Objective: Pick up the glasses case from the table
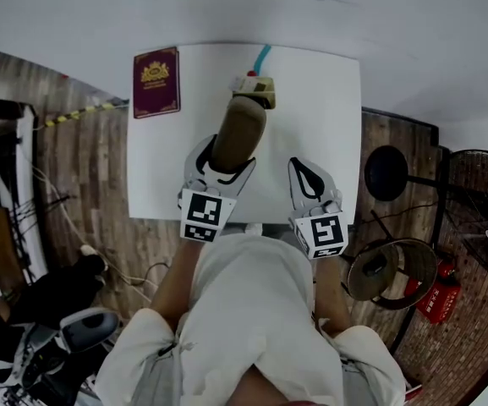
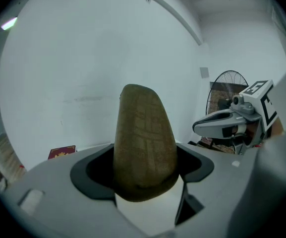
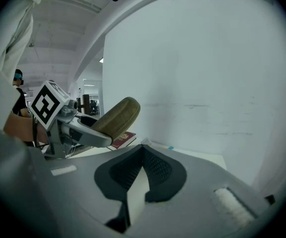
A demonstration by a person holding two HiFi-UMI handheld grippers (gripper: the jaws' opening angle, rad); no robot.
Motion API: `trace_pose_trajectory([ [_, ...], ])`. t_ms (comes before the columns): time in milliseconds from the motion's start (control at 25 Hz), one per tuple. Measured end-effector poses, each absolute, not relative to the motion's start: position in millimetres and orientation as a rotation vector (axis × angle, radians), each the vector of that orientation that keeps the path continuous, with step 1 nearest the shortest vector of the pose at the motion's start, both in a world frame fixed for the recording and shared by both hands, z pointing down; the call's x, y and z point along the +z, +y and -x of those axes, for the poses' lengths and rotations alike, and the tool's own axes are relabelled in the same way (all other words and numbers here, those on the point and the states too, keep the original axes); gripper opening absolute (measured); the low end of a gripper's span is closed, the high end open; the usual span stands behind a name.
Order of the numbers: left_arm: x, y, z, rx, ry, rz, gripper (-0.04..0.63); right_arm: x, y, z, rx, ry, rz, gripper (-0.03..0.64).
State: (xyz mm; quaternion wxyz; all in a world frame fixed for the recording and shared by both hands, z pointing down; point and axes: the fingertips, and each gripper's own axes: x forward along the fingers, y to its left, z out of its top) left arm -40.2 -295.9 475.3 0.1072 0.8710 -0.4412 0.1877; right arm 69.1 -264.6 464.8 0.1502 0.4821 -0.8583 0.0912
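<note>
The glasses case (image 1: 238, 134) is an olive-brown, rounded hard case. It sticks up and forward out of my left gripper (image 1: 224, 156), which is shut on its near end, above the white table (image 1: 328, 125). In the left gripper view the case (image 2: 145, 143) fills the gap between the dark pads of the left gripper (image 2: 145, 158). My right gripper (image 1: 304, 174) hovers to the right of it, shut with nothing between its pads. The right gripper view shows its own pads (image 3: 143, 150) meeting at the tips, and the case (image 3: 115, 118) held aloft at left.
A maroon passport-like booklet (image 1: 156, 83) lies at the table's far left corner. A small beige object (image 1: 254, 87) with a teal strap (image 1: 263, 56) sits at the far edge. Right of the table stand a black stool (image 1: 387, 172), a fan (image 1: 480, 210) and a red extinguisher (image 1: 436, 299).
</note>
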Motion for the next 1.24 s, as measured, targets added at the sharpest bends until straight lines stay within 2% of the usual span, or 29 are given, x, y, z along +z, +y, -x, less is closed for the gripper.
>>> trace_pose_trajectory([
  [440,418,-278,61,0.424,-1.354,-2.652,0.388,419,-258,-55,0.152,-2.533,-1.412,0.003],
  [1240,417,-269,79,0.414,-1.308,-2.696,0.388,411,-252,-32,0.110,-2.507,-1.445,0.003],
])
